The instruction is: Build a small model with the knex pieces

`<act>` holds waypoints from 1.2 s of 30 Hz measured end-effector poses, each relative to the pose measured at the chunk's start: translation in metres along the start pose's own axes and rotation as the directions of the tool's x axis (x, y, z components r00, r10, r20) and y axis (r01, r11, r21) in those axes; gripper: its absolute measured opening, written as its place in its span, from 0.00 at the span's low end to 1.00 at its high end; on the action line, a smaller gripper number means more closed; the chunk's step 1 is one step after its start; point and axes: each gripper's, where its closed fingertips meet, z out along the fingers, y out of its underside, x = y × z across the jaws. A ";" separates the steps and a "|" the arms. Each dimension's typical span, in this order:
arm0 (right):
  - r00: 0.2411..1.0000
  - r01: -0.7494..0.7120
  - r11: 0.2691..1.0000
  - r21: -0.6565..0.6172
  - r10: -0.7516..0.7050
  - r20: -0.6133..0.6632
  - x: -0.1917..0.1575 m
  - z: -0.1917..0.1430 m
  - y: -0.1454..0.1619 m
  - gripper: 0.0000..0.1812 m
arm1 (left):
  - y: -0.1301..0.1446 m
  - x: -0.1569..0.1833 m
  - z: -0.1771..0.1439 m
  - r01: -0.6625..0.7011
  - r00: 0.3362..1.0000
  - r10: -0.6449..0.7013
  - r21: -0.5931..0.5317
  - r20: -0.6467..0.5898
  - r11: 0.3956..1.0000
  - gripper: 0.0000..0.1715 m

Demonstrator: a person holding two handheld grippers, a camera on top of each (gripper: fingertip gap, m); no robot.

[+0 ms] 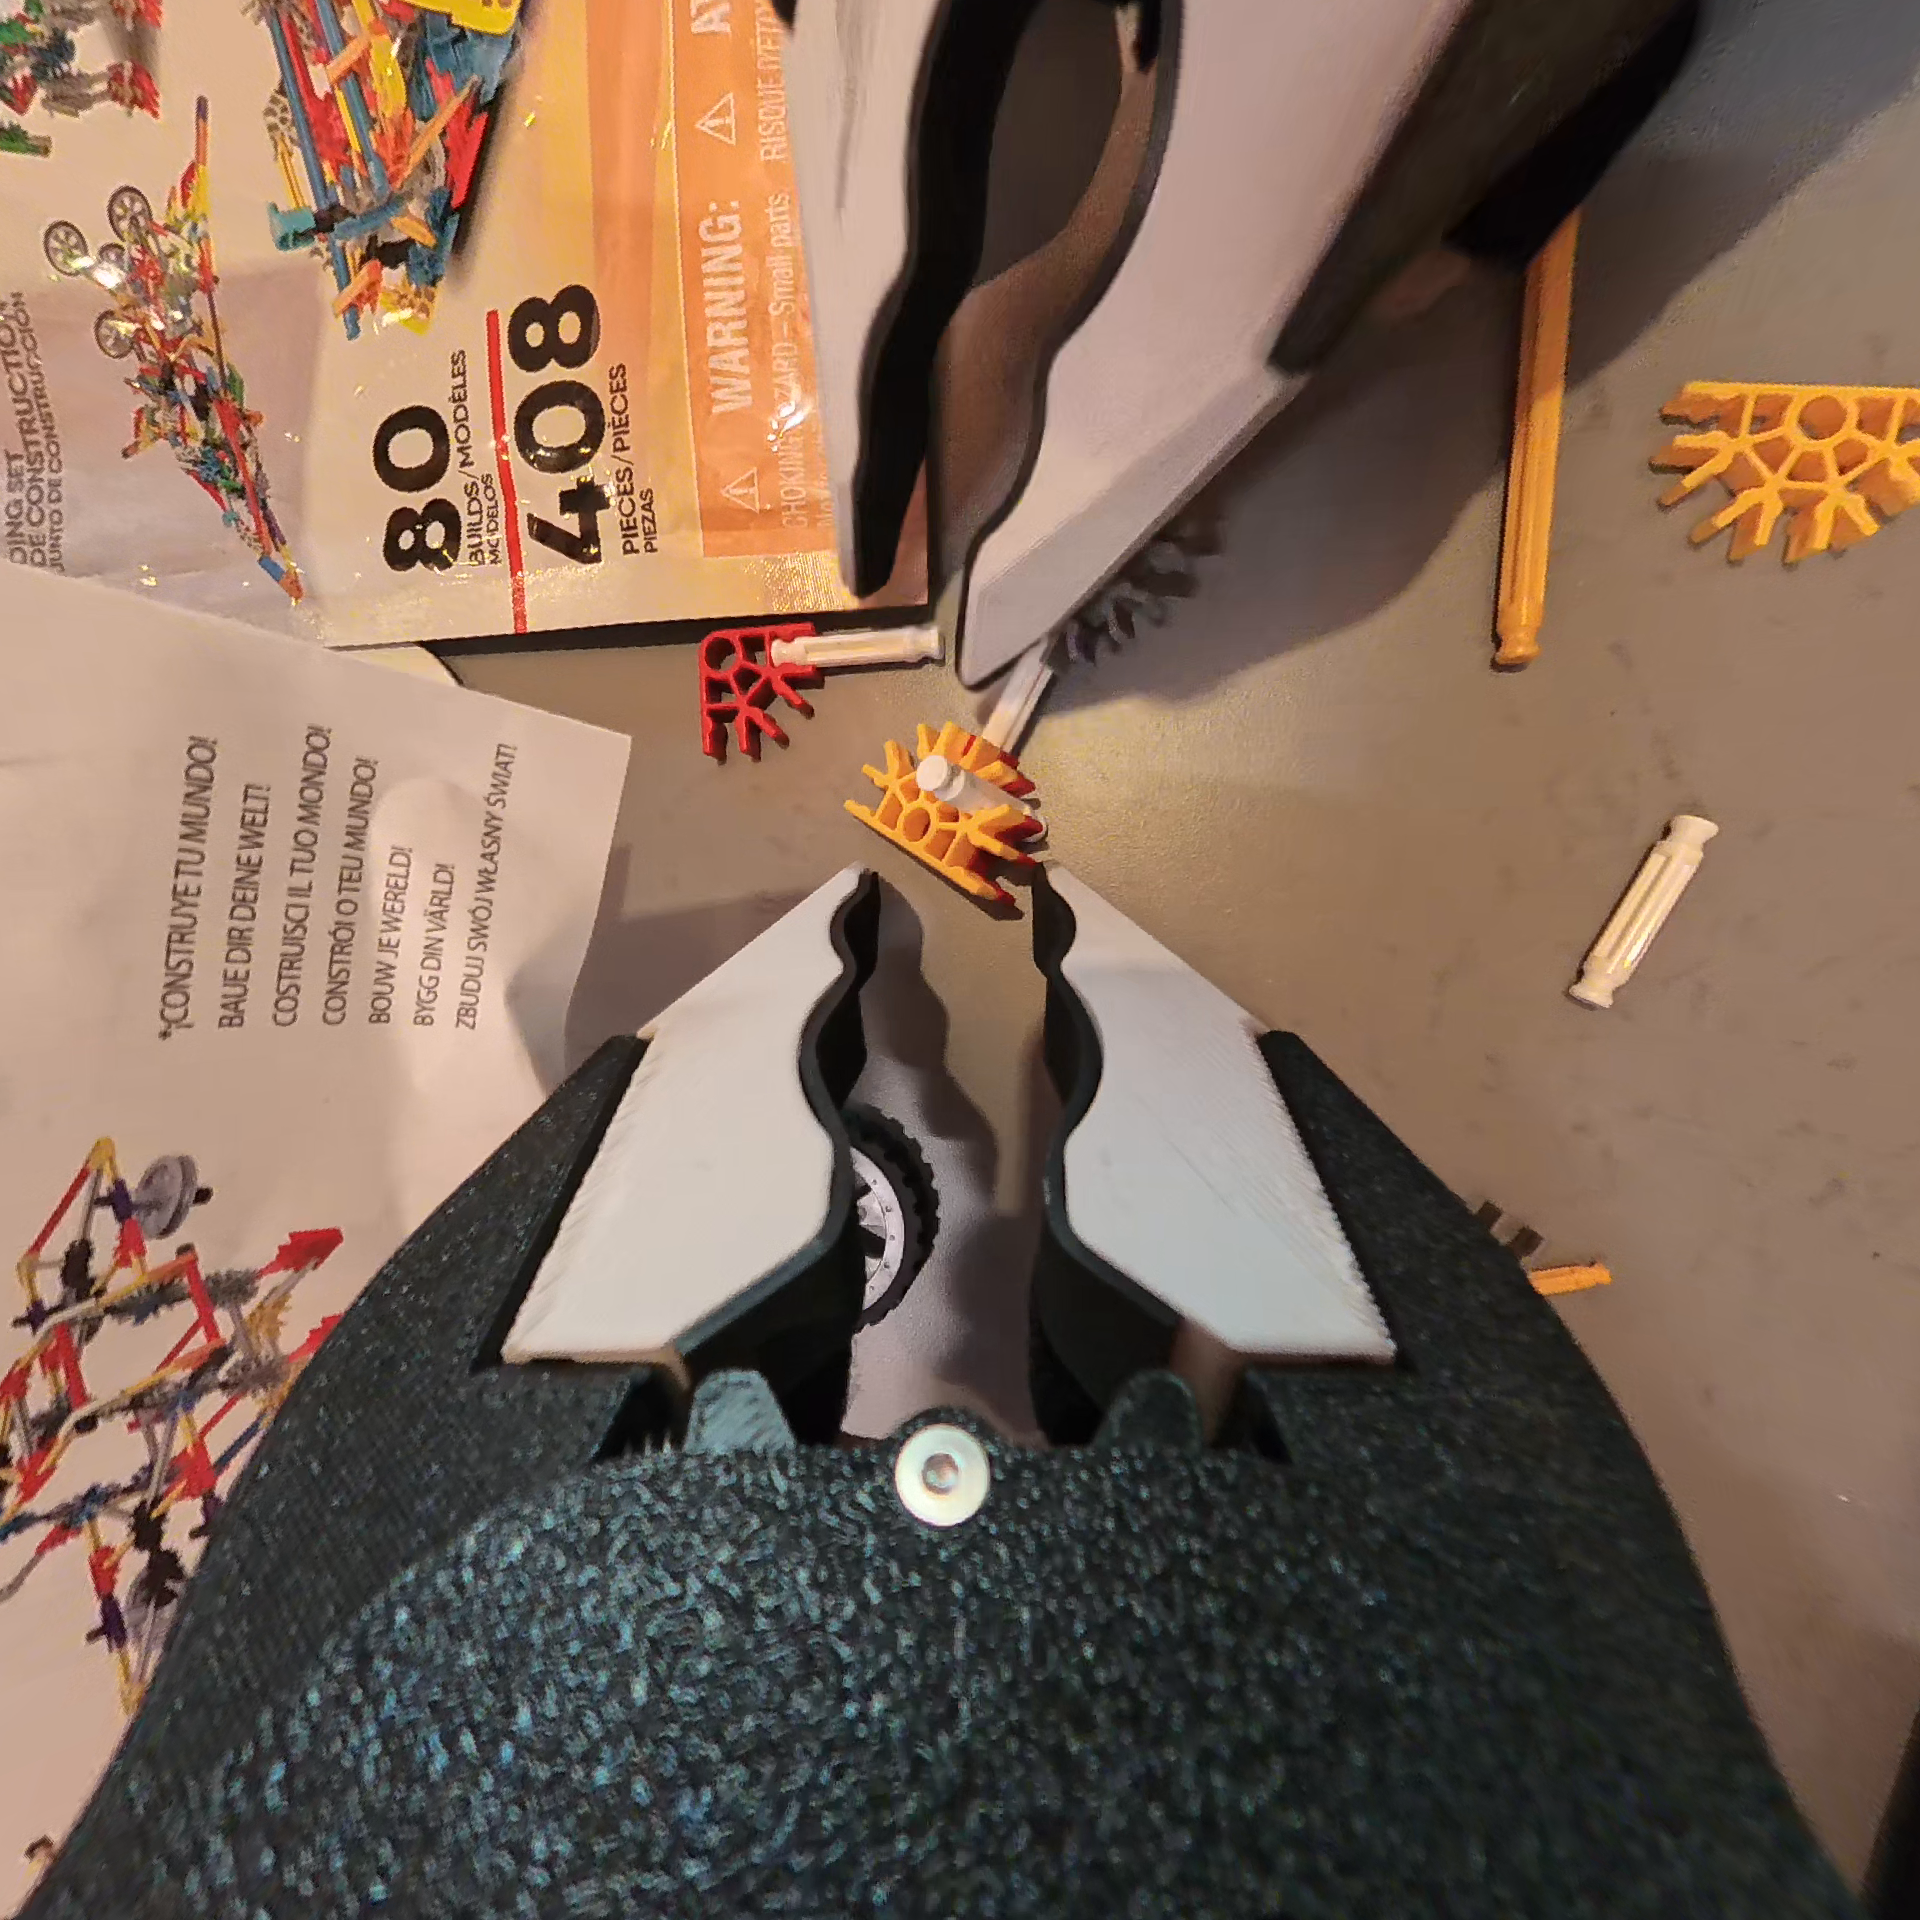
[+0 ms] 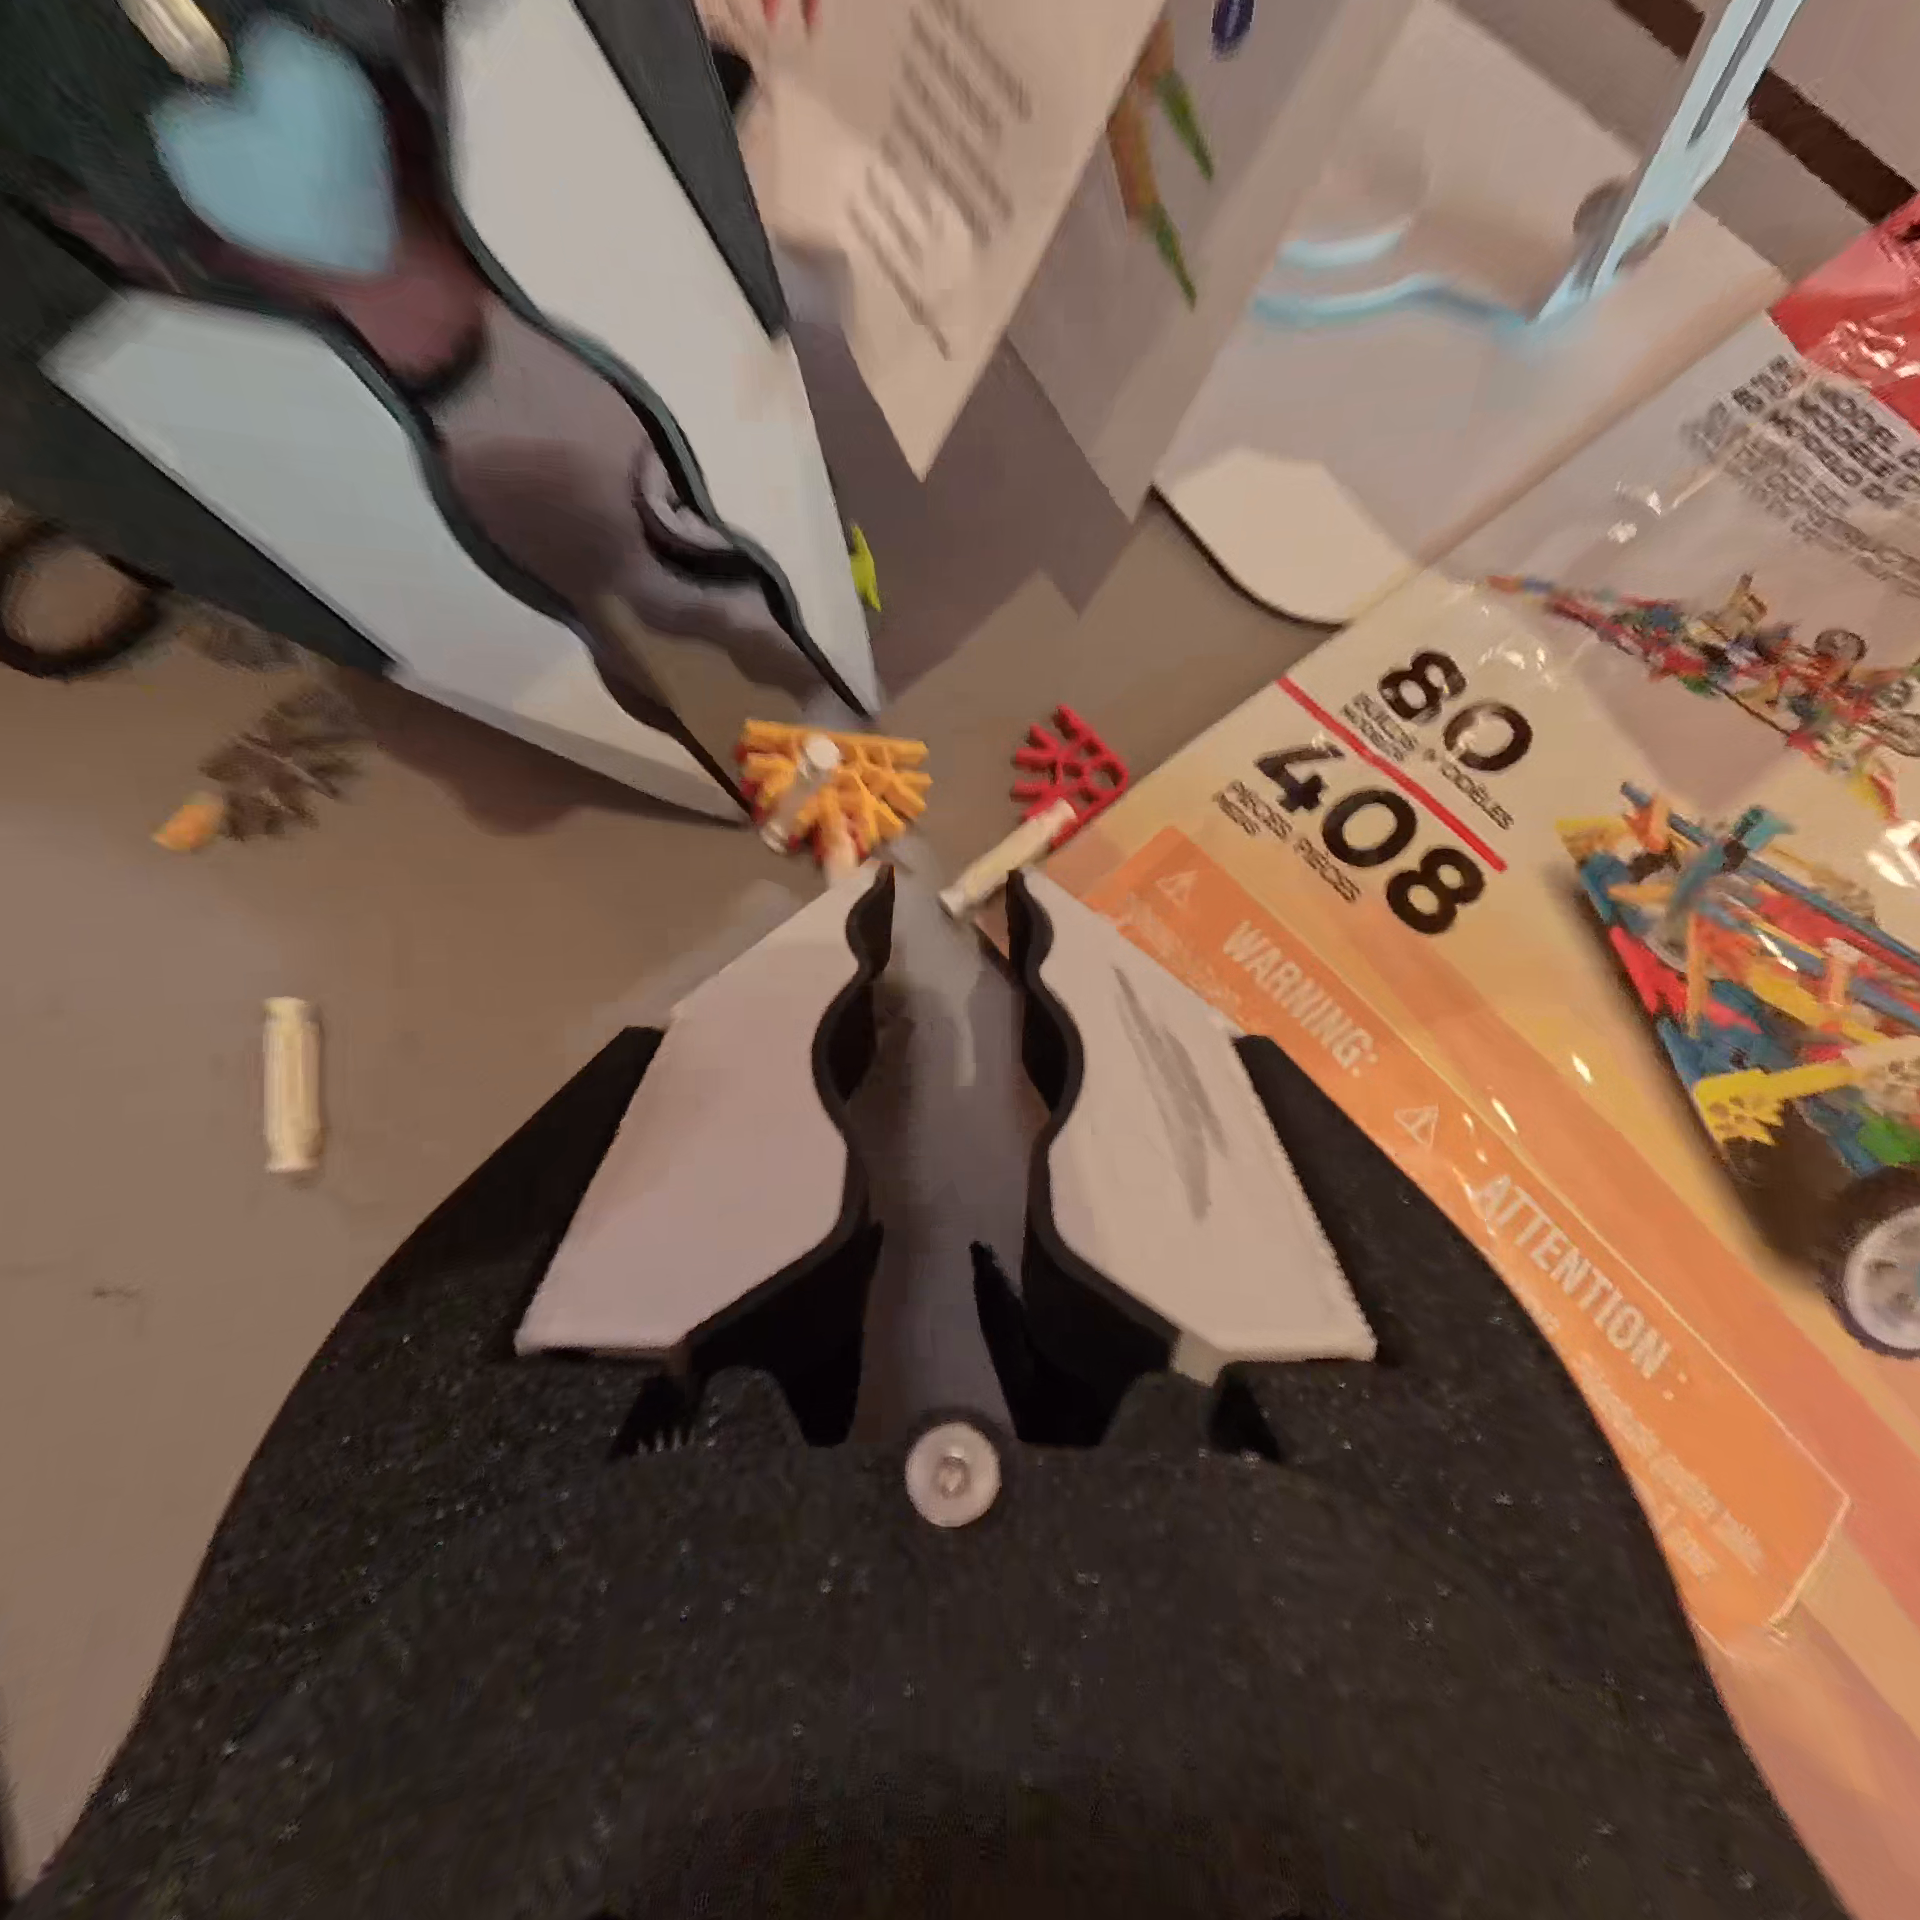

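Where tongs [image 1: 956,883] meet: half-hidden yellow connector [image 1: 940,821].

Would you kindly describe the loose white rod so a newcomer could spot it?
Start from the grey table, on the side away from the printed bag. The loose white rod lies alone there, plugged into no connector, unlike the white rod in the red connector.
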 end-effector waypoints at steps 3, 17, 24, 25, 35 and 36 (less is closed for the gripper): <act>0.997 0.047 0.998 -0.050 -0.051 -0.062 0.006 0.006 0.007 0.10 | 0.000 0.000 0.000 0.000 1.000 0.000 0.001 0.002 1.000 0.17; 0.988 0.111 0.992 -0.066 -0.117 -0.097 0.005 0.012 0.004 0.07 | 0.000 -0.001 0.001 0.002 1.000 -0.002 0.000 0.000 1.000 0.17; 0.980 0.163 0.983 -0.087 -0.171 -0.102 0.002 0.012 0.005 0.03 | -0.002 0.000 0.001 -0.004 1.000 0.004 0.001 0.000 1.000 0.16; 0.981 0.159 0.983 -0.086 -0.167 -0.096 0.002 0.012 0.005 0.03 | -0.002 0.000 0.002 -0.004 1.000 0.004 0.001 0.000 1.000 0.16; 0.989 0.126 0.992 -0.024 -0.127 -0.072 0.006 0.003 -0.001 0.02 | -0.002 0.004 0.002 -0.024 1.000 0.025 0.015 -0.017 1.000 0.10; 0.991 0.115 0.993 -0.015 -0.116 -0.068 0.007 0.001 -0.002 0.02 | -0.002 0.004 0.002 -0.024 1.000 0.024 0.017 -0.019 1.000 0.10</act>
